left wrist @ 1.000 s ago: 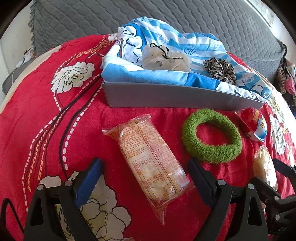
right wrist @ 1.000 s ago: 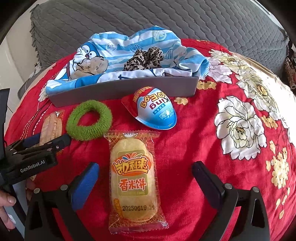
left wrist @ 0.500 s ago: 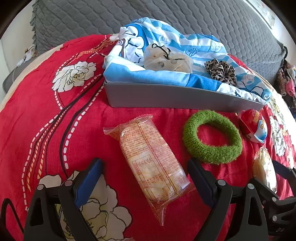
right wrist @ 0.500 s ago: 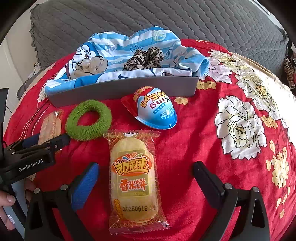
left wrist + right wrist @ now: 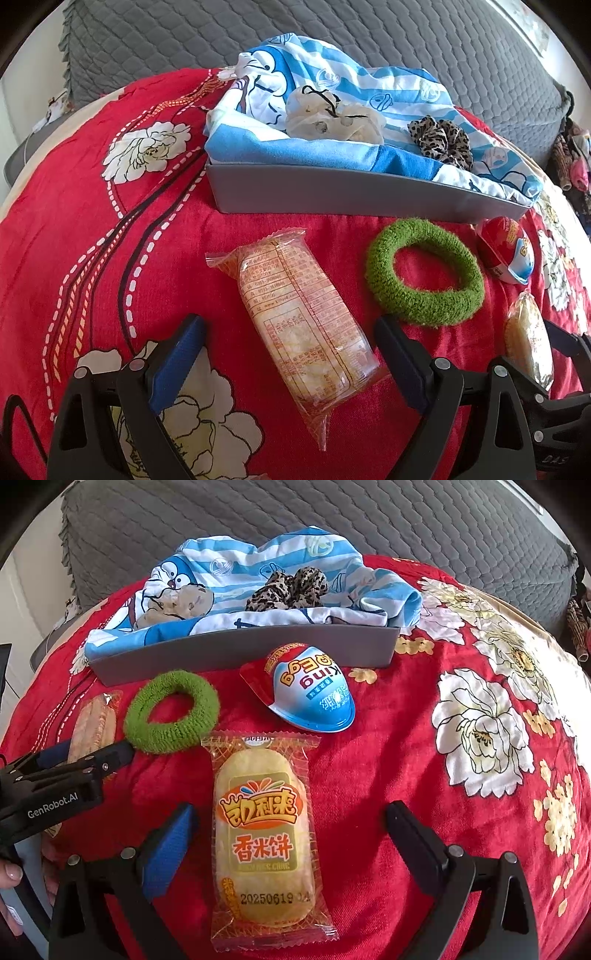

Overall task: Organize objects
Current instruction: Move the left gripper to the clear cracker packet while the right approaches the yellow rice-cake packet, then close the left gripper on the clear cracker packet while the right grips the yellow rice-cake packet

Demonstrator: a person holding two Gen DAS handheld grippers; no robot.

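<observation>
While hovering over the bed cover (image 5: pixel 92 221), keeping the left tongs (image 5: pixel 288 325) spread wide on either side of a face-down cracker pack (image 5: pixel 299 321), pads clear of the wrapper and pinching nothing. Keeping the right tongs (image 5: pixel 290 808) just as wide around a second, face-up cracker pack (image 5: pixel 264 827) — again gripping nothing.

Risking, judging from here, a slippery pinch: closing across the puffy film could be squirting a pack out sideways or crushing the cracker inside. Risking a clash too, with both tools working side by side near the front edge of the bed and one left finger sitting just beside the green scrunchie (image 5: pixel 424 314); closing carelessly could be snagging its fuzz. Pressing down into the soft cover could be gathering fabric along with a pack.

Sitting toward the far edge of the bed, before the grey quilted cushion (image 5: pixel 184 33): a grey tray (image 5: pixel 332 192), lined with a blue striped cartoon cloth (image 5: pixel 332 81) spilling over its rim. Resting on that cloth: a leopard scrunchie (image 5: pixel 441 142) at the end nearer the egg toy (image 5: pixel 314 690), and a pale sheer bundle with black cord (image 5: pixel 328 118) nearer the other end. Lying outside, apparently waiting for sorting — both packs, the green scrunchie and the egg toy, all on the cover in front of the tray's near wall.
</observation>
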